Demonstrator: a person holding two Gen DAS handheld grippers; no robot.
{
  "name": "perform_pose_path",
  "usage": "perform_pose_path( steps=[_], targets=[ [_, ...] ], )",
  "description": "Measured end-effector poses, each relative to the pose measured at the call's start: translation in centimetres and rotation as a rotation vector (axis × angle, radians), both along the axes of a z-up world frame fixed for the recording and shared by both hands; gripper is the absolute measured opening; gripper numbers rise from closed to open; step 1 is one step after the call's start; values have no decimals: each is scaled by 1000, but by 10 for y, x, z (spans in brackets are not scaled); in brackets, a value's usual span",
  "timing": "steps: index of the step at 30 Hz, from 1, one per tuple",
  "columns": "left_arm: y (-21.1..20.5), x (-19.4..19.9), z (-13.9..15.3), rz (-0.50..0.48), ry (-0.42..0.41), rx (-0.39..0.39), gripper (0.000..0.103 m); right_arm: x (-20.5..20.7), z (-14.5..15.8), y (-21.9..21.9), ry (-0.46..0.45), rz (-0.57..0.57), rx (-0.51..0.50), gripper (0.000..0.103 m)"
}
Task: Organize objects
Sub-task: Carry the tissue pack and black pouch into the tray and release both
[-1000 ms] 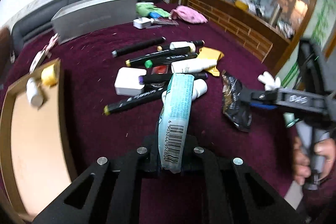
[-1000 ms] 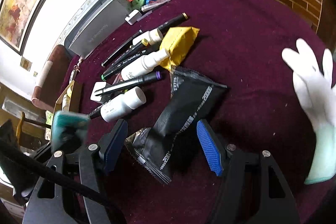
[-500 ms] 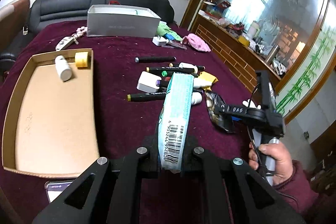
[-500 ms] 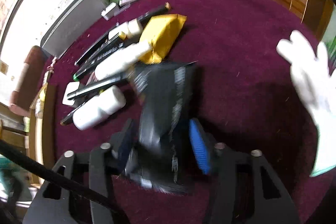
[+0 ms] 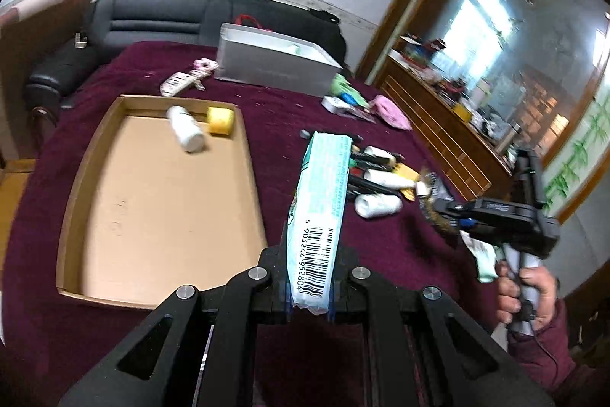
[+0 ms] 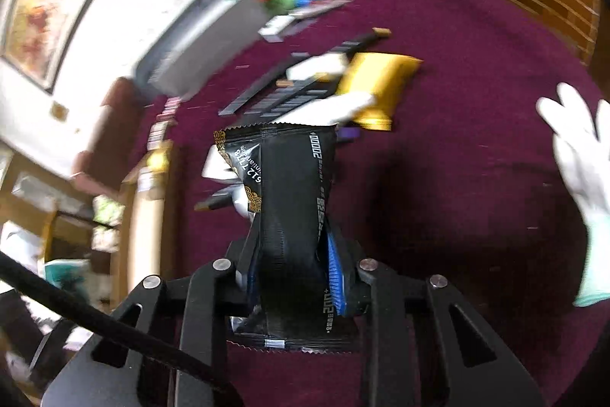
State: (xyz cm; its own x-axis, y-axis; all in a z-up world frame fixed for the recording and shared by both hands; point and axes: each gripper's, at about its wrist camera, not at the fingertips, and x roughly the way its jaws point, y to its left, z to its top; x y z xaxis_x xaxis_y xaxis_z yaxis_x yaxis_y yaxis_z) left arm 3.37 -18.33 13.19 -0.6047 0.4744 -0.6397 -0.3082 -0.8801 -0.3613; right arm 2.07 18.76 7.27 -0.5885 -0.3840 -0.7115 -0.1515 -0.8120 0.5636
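Where a second ago the black sachet [image 6: 289, 216] lay on the maroon cloth [image 6: 457, 178] between wide jaws, the right gripper [image 6: 293, 277] now pinches it, lifted, jaws closing on it; "2000" prints along its edge. Clenched throughout, the left gripper [image 5: 309, 296] grips the teal packet [image 5: 324, 201], barcode reading 6 903244 952804, and has swung beside the cardboard tray [image 5: 76, 185], which holds a white bottle [image 5: 185, 128] and yellow roll [image 5: 220, 121].

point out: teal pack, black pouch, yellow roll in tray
teal pack [image 5: 324, 201], left wrist view, on its printed side above the barcode
black pouch [image 6: 286, 201], right wrist view, on its middle
yellow roll [image 5: 220, 120], left wrist view, on its curved side
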Motion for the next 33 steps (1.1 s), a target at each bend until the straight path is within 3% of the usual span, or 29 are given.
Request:
perform_pose_path(
  steps=[7, 12, 17, 22, 33],
  targets=[
    [-57, -45, 5, 133, -25, -61, 10, -41, 35, -85, 40, 206, -128, 26],
    [-79, -94, -16, 196, -89, -107, 10, -82, 41, -159, 33, 303, -121, 26],
    [-91, -142, -50, 241, -165, -105, 10, -121, 32, -228, -11, 372, -101, 26],
    [-104, -173, -79, 280, -200, -115, 10, -160, 3, -288, -69, 421, -77, 26],
    [-113, -194, -93, 296, -189, -121, 10, -204, -36, -318, -97, 370, 14, 26]
  ],
)
